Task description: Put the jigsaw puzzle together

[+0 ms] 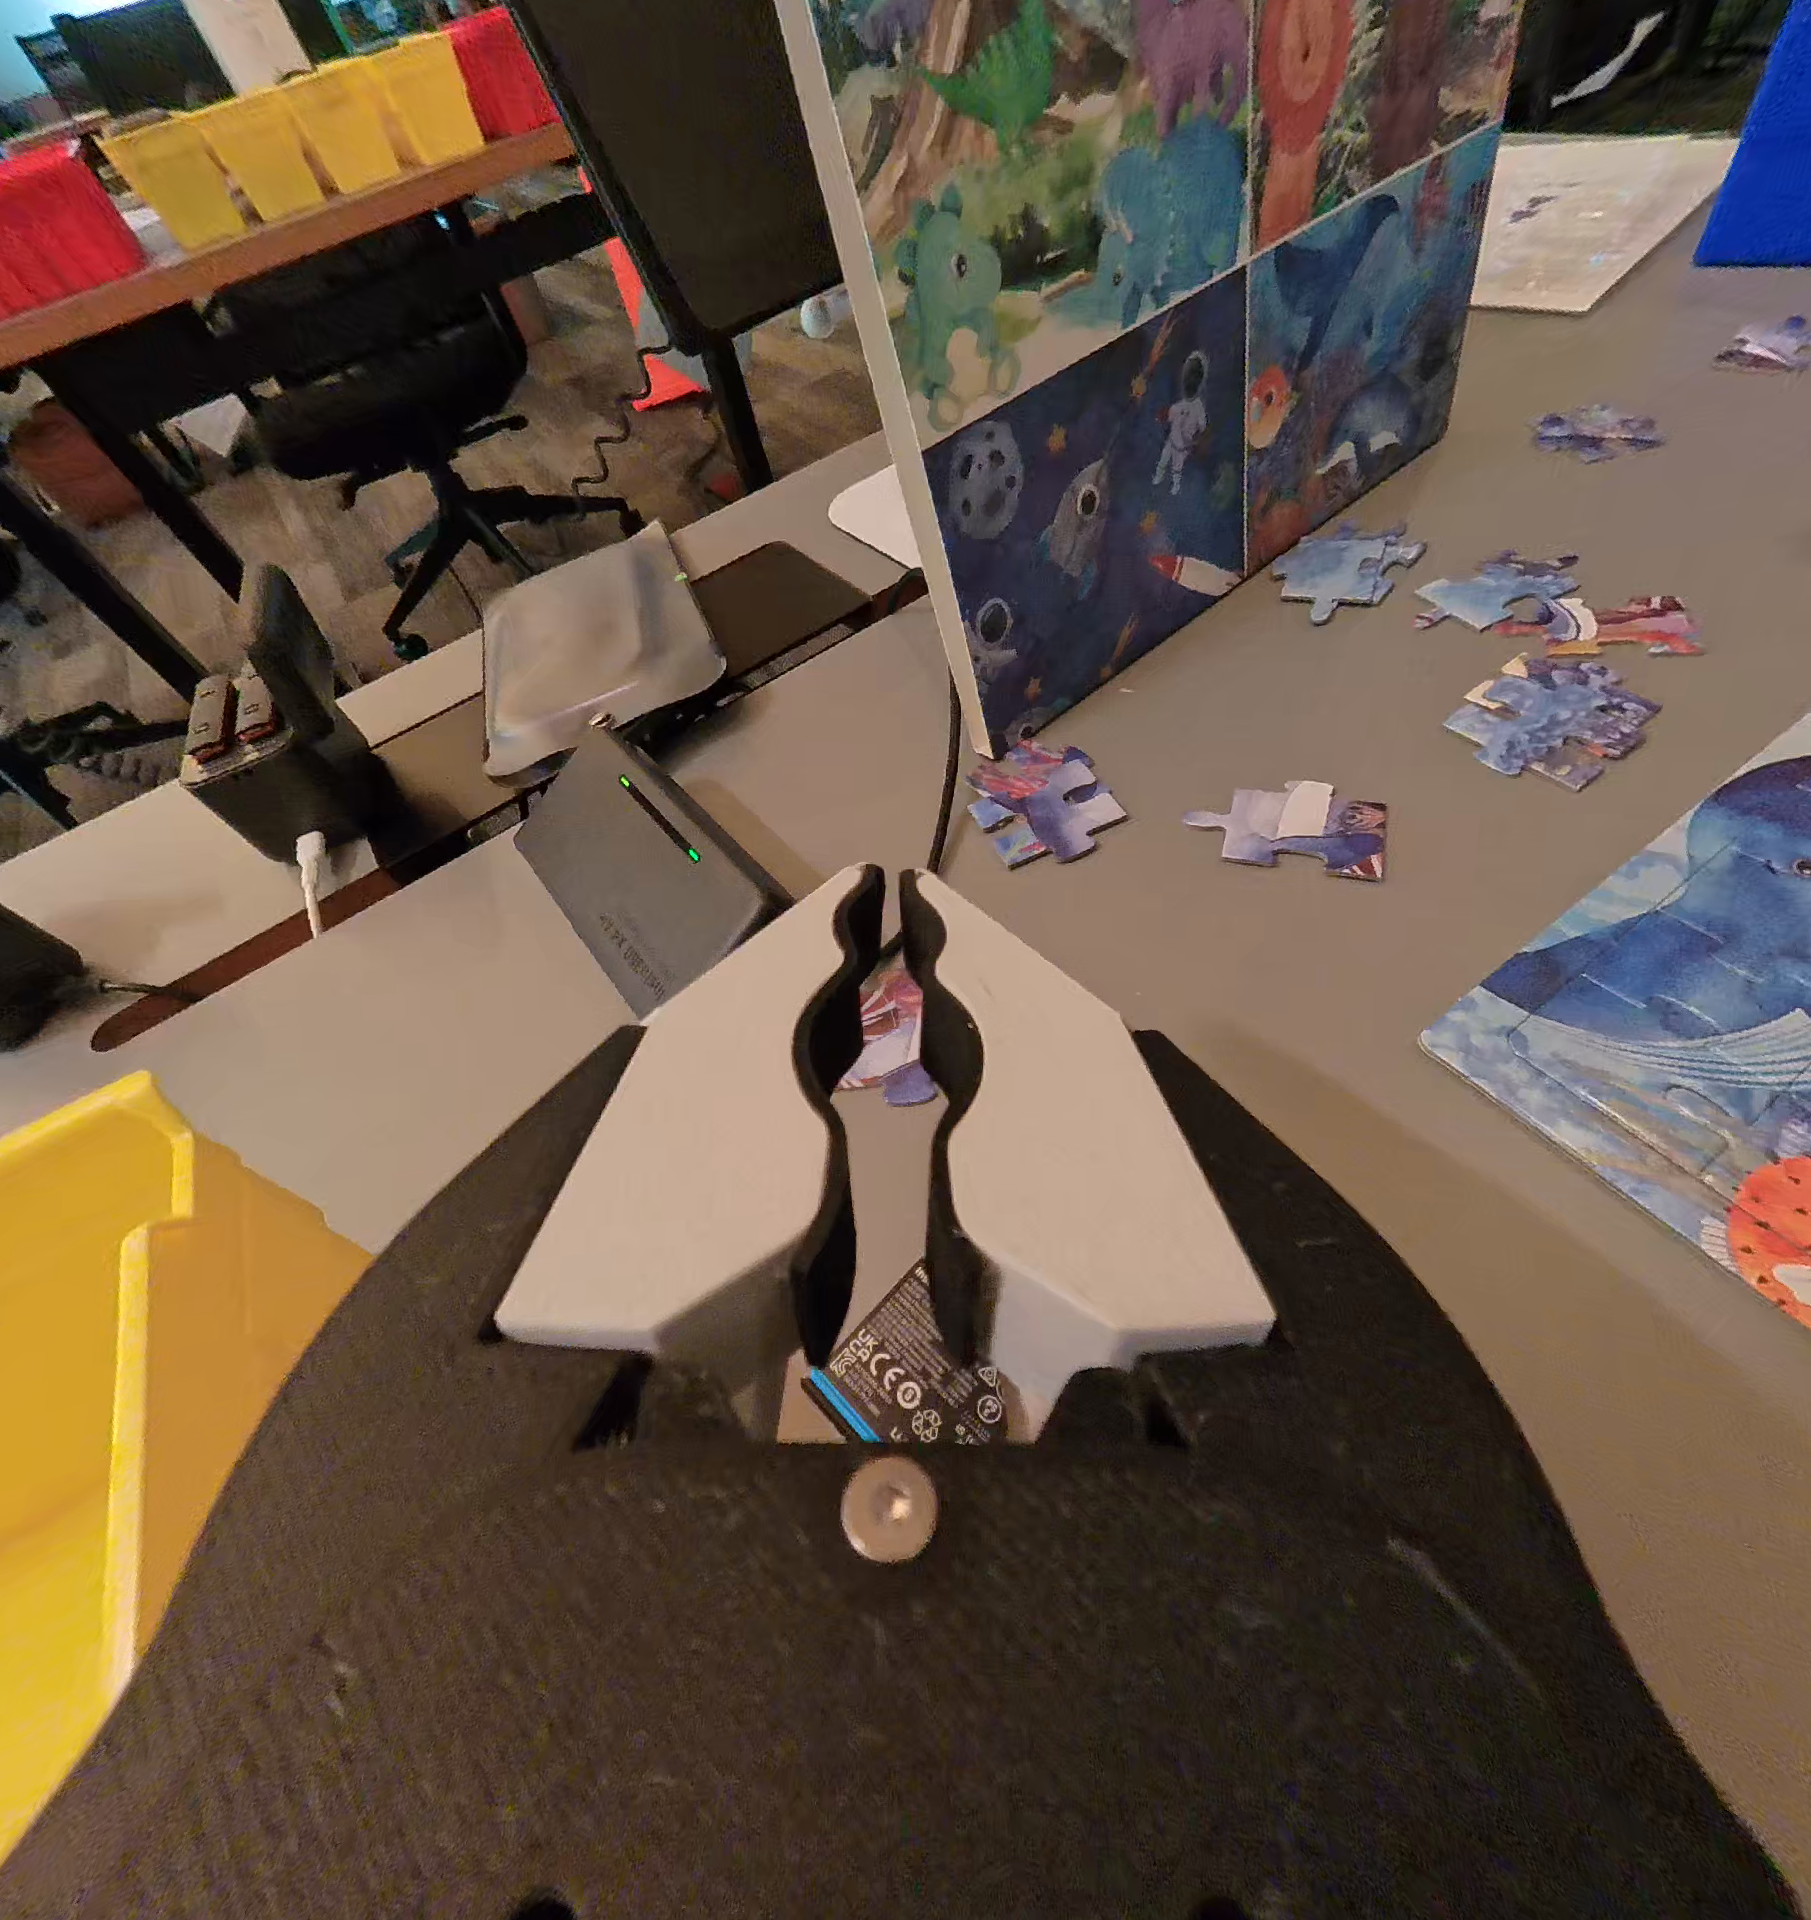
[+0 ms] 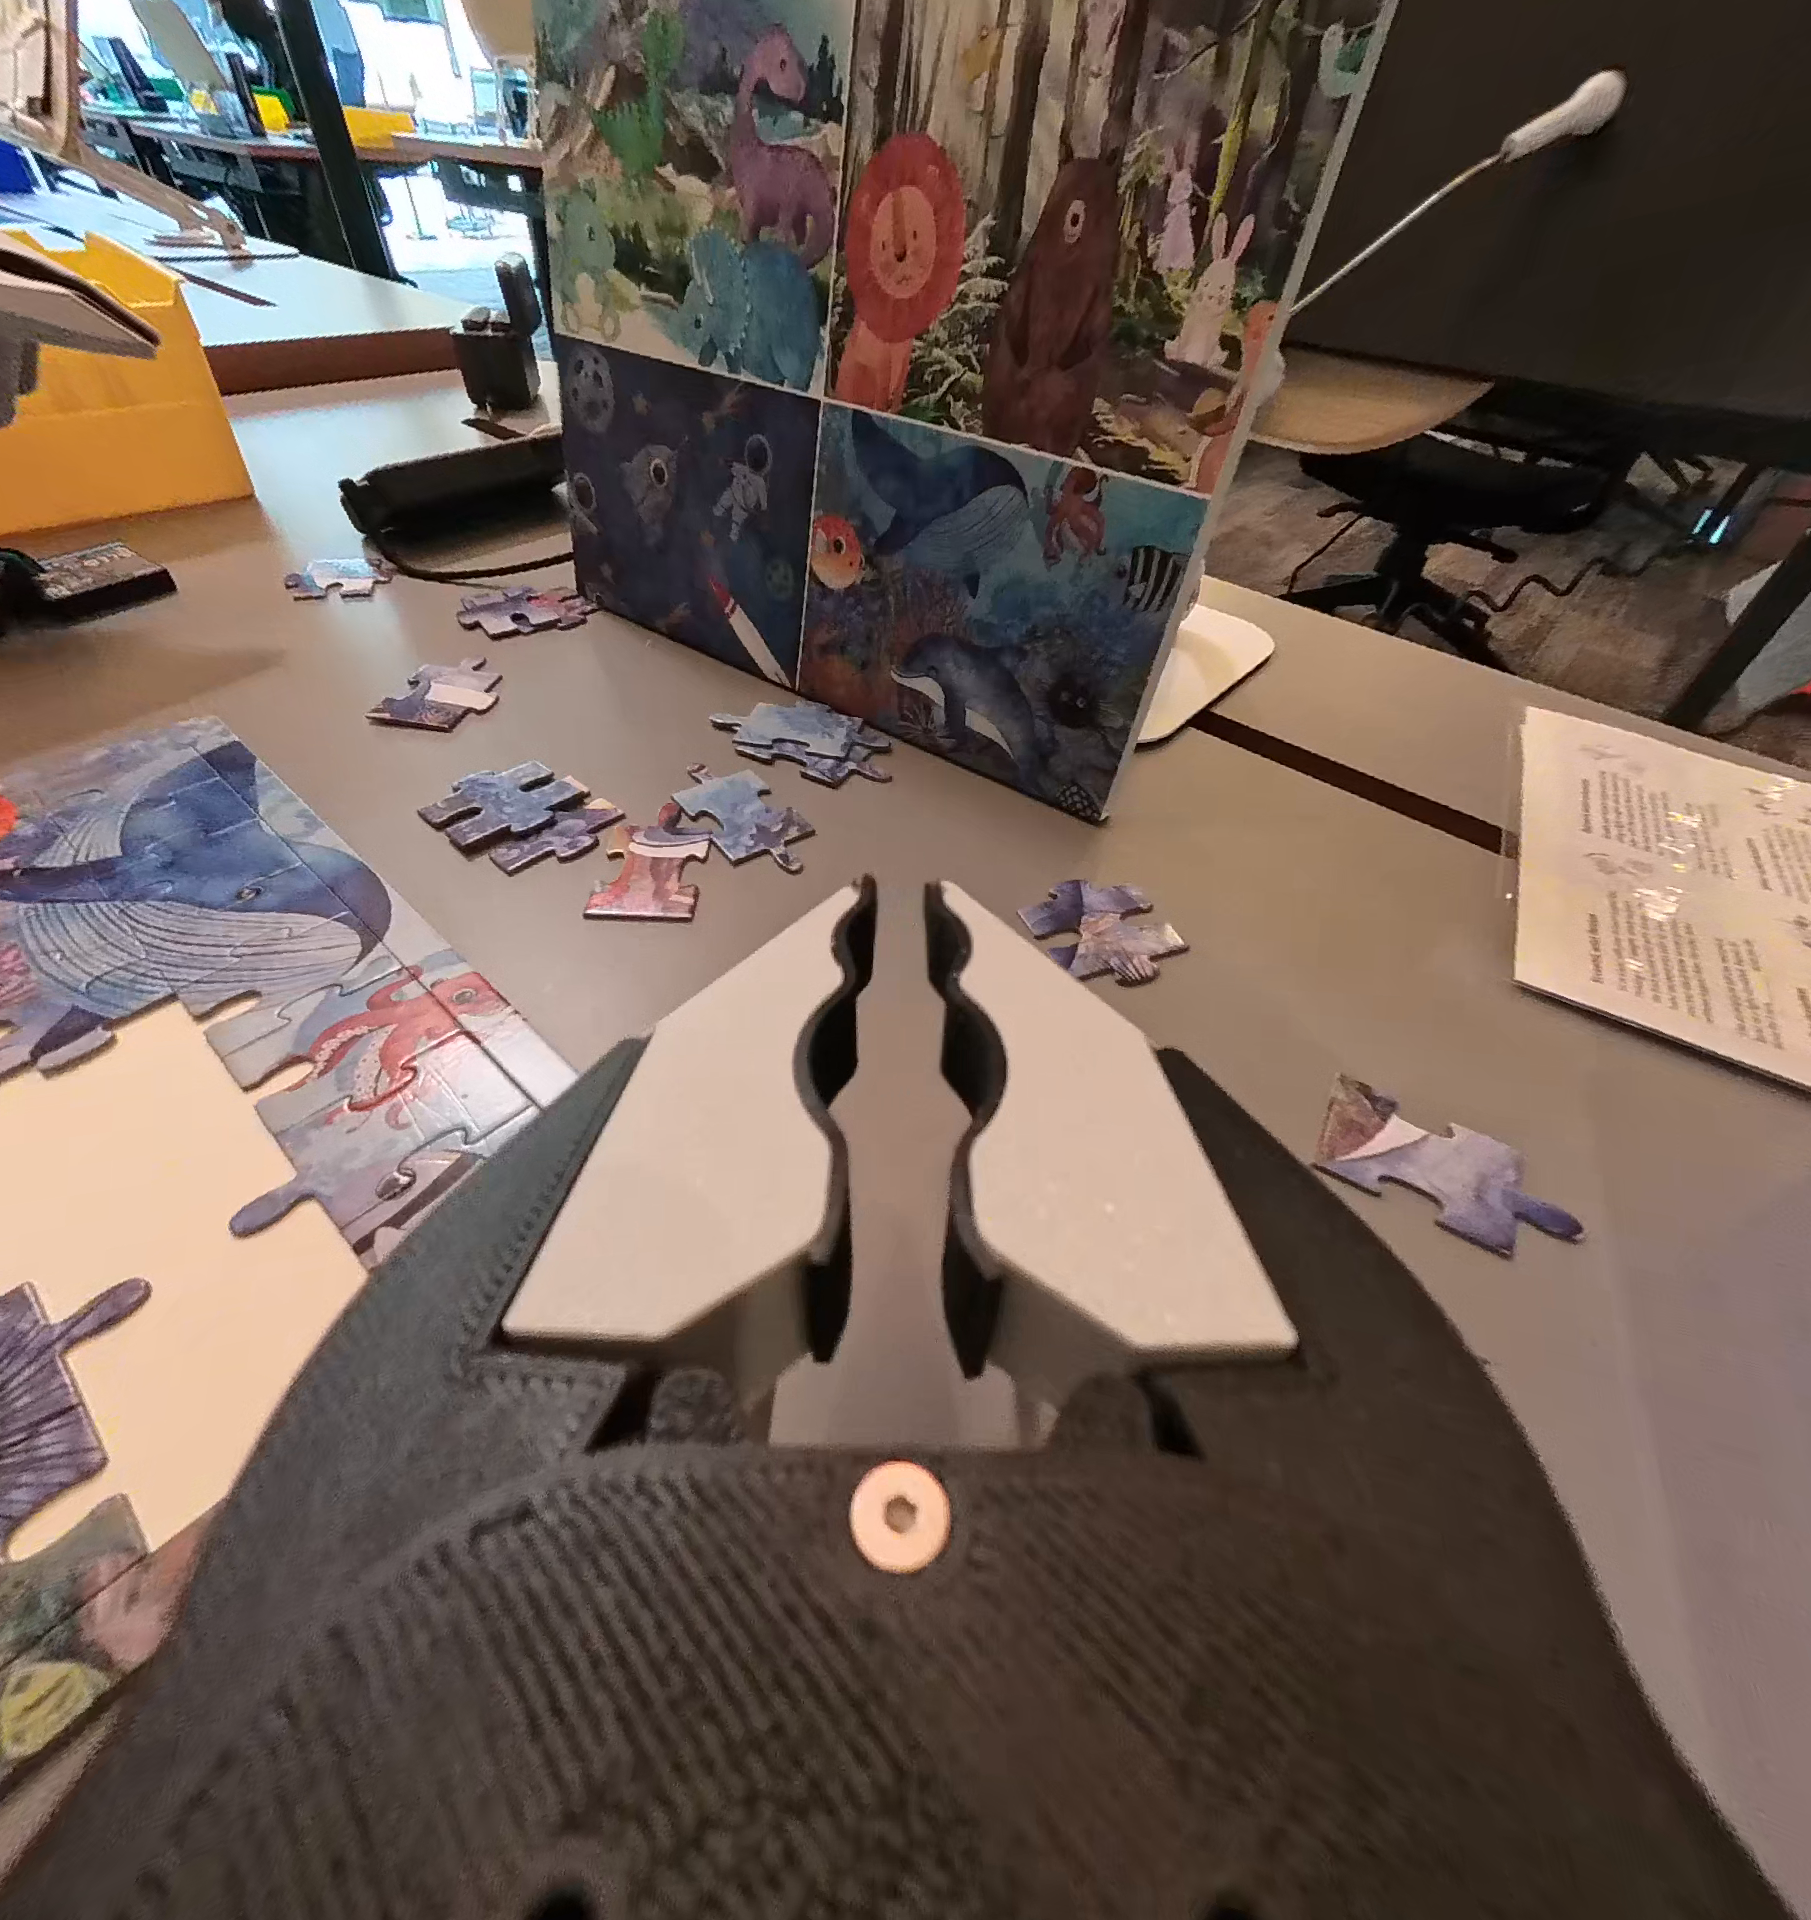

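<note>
The partly built sea puzzle (image 2: 205, 883), with a whale and an octopus, lies flat on the grey table and has a bare white gap in it; it also shows in the left wrist view (image 1: 1711, 1039). Several loose pieces (image 2: 511, 810) lie scattered beyond it, and two lie to the right (image 2: 1103, 930) (image 2: 1441, 1164). My right gripper (image 2: 901, 888) hovers just right of the puzzle, empty, with a narrow gap between its jaws. My left gripper (image 1: 893, 883) is shut and empty above the table's left end. A loose piece (image 1: 885, 1039) on the table shows between its fingers.
An upright picture board (image 2: 880, 416) stands behind the pieces and also shows in the left wrist view (image 1: 1192, 364). A yellow bin (image 1: 49, 1351) sits at the left, with grey and black devices (image 1: 641, 883) and a cable beside it. A printed sheet (image 2: 1690, 904) lies at the right. Across from one pair of fingers to the other is roughly 40 cm.
</note>
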Demonstrator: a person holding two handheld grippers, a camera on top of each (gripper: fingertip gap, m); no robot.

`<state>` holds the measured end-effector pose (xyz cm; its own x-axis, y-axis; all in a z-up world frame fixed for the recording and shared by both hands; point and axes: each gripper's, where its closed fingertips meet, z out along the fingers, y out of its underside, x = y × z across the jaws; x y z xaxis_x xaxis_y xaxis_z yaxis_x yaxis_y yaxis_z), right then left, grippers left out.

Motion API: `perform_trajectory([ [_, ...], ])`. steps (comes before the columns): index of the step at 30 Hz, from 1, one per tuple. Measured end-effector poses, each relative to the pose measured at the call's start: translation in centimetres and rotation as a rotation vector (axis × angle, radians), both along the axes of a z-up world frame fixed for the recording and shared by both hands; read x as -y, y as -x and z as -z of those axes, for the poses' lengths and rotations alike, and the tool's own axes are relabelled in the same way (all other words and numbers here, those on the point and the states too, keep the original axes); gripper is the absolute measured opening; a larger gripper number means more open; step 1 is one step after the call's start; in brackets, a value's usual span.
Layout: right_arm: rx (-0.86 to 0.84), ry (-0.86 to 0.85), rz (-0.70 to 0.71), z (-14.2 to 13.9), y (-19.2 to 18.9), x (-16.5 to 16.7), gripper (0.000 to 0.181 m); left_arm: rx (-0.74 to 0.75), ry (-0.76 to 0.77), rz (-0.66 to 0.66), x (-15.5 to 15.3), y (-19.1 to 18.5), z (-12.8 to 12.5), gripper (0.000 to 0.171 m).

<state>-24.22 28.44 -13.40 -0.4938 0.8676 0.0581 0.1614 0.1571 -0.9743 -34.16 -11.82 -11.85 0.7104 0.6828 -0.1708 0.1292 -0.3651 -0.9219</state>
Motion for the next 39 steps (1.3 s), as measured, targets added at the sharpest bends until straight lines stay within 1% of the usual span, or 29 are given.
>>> perform_trajectory([
  [3,0.006,-0.011,0.014,0.2,0.1,-0.1,0.016,0.006,-0.025,0.005,-0.4,0.0,0.0,0.011],
  [6,0.014,0.013,0.032,0.0,0.1,-0.6,0.023,0.016,-0.047,0.007,-1.2,0.0,0.3,0.037],
  [8,0.001,0.029,0.061,-0.5,0.1,-1.6,0.027,0.026,-0.036,0.012,-1.7,0.0,0.8,0.043],
  [10,-0.026,0.051,0.099,-1.4,0.1,-2.9,0.032,0.023,-0.032,0.016,-2.1,-0.1,1.1,0.05],
  [12,-0.055,0.073,0.141,-2.4,-0.1,-4.4,0.042,0.023,-0.044,0.019,-2.3,-0.1,1.1,0.059],
  [15,-0.114,0.107,0.2,-4.5,-0.6,-6.6,0.054,0.009,-0.061,-0.01,-2.1,0.3,0.8,0.077],
  [18,-0.218,0.141,0.266,-7.1,-1.9,-9.1,0.055,-0.022,-0.076,-0.046,-1.9,0.7,0.3,0.093],
  [21,-0.267,0.152,0.331,-8.2,-3.0,-11.4,0.053,-0.03,-0.079,-0.053,-1.8,0.7,0.2,0.097],
  [22,-0.25,0.155,0.337,-7.9,-3.2,-11.9,0.054,-0.029,-0.08,-0.053,-1.9,0.7,0.2,0.097],
  [23,-0.213,0.157,0.338,-7.3,-3.1,-12.2,0.059,-0.03,-0.082,-0.053,-1.9,0.6,0.1,0.097],
  [24,-0.163,0.154,0.339,-6.4,-3.0,-12.5,0.066,-0.03,-0.082,-0.052,-2.0,0.6,0.2,0.097],
  [25,-0.11,0.145,0.341,-5.5,-2.8,-12.7,0.069,-0.029,-0.081,-0.052,-2.0,0.6,0.2,0.097],
  [30,0.055,0.076,0.345,-1.7,-2.0,-12.5,0.07,-0.013,-0.06,-0.029,-2.5,0.3,0.8,0.095],
  [32,0.152,0.033,0.33,0.1,-1.9,-12.1,0.074,-0.02,-0.04,-0.026,-2.7,0.2,0.9,0.095],
  [35,0.283,0.002,0.267,2.7,-1.9,-10.7,0.078,-0.028,-0.013,-0.018,-2.9,0.0,1.1,0.094],
  [37,0.344,0.005,0.223,3.9,-1.8,-9.6,0.079,-0.028,-0.009,-0.01,-3.2,-0.2,1.2,0.094],
  [39,0.389,0.044,0.164,4.7,-1.7,-7.9,0.082,-0.014,-0.02,0.011,-3.8,-0.5,1.5,0.094],
])
